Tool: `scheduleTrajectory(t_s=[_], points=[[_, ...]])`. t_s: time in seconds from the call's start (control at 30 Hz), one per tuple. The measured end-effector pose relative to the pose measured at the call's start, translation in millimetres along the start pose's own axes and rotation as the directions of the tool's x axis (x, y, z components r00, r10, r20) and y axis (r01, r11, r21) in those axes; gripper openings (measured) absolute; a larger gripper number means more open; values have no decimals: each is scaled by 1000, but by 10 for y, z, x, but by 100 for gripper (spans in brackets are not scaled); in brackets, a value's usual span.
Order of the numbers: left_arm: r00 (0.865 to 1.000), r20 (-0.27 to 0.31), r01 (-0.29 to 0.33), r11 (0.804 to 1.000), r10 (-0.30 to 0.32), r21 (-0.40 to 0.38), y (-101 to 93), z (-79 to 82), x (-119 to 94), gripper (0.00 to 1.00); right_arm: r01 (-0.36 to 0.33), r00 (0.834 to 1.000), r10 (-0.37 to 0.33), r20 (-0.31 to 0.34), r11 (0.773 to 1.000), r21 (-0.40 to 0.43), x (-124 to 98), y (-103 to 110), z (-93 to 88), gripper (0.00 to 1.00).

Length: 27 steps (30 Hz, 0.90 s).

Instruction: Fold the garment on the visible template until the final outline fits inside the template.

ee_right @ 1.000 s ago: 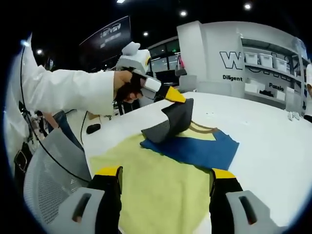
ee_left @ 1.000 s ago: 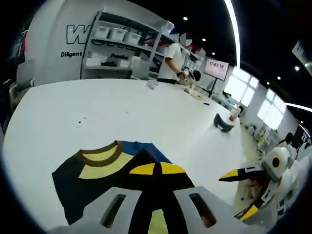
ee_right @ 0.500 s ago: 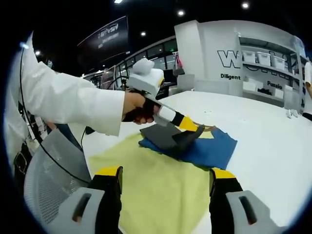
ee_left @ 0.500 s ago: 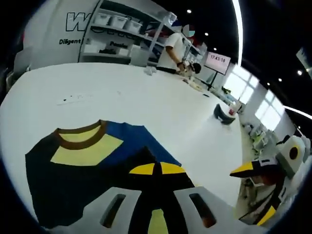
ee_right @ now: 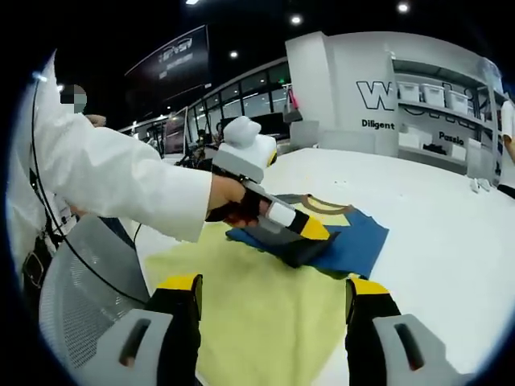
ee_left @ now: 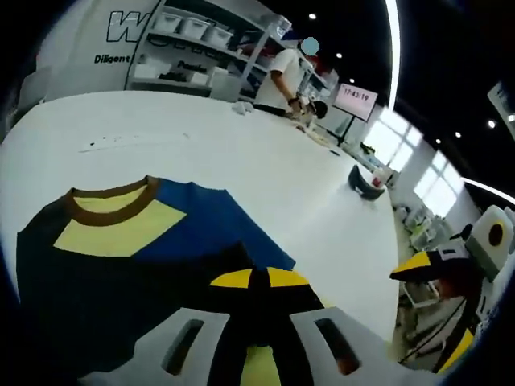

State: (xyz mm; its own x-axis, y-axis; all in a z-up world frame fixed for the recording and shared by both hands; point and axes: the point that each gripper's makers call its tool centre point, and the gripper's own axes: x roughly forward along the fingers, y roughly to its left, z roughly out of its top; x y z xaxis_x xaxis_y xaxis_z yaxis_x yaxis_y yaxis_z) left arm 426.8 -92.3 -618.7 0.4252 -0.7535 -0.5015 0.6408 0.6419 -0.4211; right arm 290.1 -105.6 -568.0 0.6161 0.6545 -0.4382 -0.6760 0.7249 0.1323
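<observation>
Garment (ee_right: 338, 241), partly folded, lying on the yellow template (ee_right: 265, 310) on the white table (ee_right: 451, 233): a blue panel, a brown collar (ee_left: 109, 201) with a yellow patch beneath it, and a dark flap drawn across. Taking the garment as landmark, the left gripper (ee_right: 310, 229) is at its near-left edge, jaws closed on the dark flap; in the left gripper view the yellow tips meet with dark fabric around them. The right gripper (ee_right: 269, 293) hangs off the garment's near side, over bare template, jaws wide apart and holding nothing. The garment therefore lies straight ahead of the right gripper, with its collar end farthest away; its long axis cannot be told while the flap is down. Judged from this, the left gripper is nearer and the fold is its work. Beyond the garment, shelves (ee_left: 193, 48) and a person (ee_left: 286, 76) at the far table edge.
</observation>
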Motion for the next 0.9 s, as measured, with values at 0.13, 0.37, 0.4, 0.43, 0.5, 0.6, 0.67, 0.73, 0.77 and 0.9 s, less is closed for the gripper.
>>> scheduleTrajectory(t_s=[0.13, 0.37, 0.4, 0.43, 0.5, 0.6, 0.67, 0.73, 0.77, 0.9], points=[[1000, 18, 5, 1000, -5, -8, 8, 38, -35, 12, -2, 1000, 2, -3, 1000, 0, 19, 0, -6, 74], [1000, 29, 1, 1000, -1, 6, 44, 61, -129, 12, -7, 1000, 7, 1, 1000, -4, 32, 23, 17, 74], [1000, 32, 0, 1000, 0, 7, 46, 59, -165, 12, -8, 1000, 8, 2, 1000, -6, 35, 27, 23, 74], [999, 34, -1, 1000, 0, 9, 50, 59, -180, 12, -9, 1000, 9, 2, 1000, -6, 37, 31, 25, 74], [999, 39, -3, 1000, 3, 11, 64, 59, -209, 13, -11, 1000, 11, 0, 1000, -8, 40, 35, 25, 74], [999, 37, -13, 1000, 12, 23, 100, 36, -260, 13, -13, 1000, 13, -2, 1000, -9, 48, 47, 19, 74], [999, 41, -21, 999, 20, 33, 101, 16, -308, 14, -14, 1000, 14, -4, 1000, -11, 52, 58, 16, 74], [999, 41, -26, 999, 25, 38, 102, 2, -344, 15, -15, 1000, 15, -5, 1000, -12, 57, 65, 13, 74], [999, 43, -29, 998, 27, 48, 108, -4, -361, 16, -15, 1000, 15, -6, 1000, -10, 60, 69, 12, 74], [998, 54, -32, 997, 28, 76, 81, -2, -450, 19, -15, 1000, 15, -9, 1000, -12, 63, 73, 0, 75]])
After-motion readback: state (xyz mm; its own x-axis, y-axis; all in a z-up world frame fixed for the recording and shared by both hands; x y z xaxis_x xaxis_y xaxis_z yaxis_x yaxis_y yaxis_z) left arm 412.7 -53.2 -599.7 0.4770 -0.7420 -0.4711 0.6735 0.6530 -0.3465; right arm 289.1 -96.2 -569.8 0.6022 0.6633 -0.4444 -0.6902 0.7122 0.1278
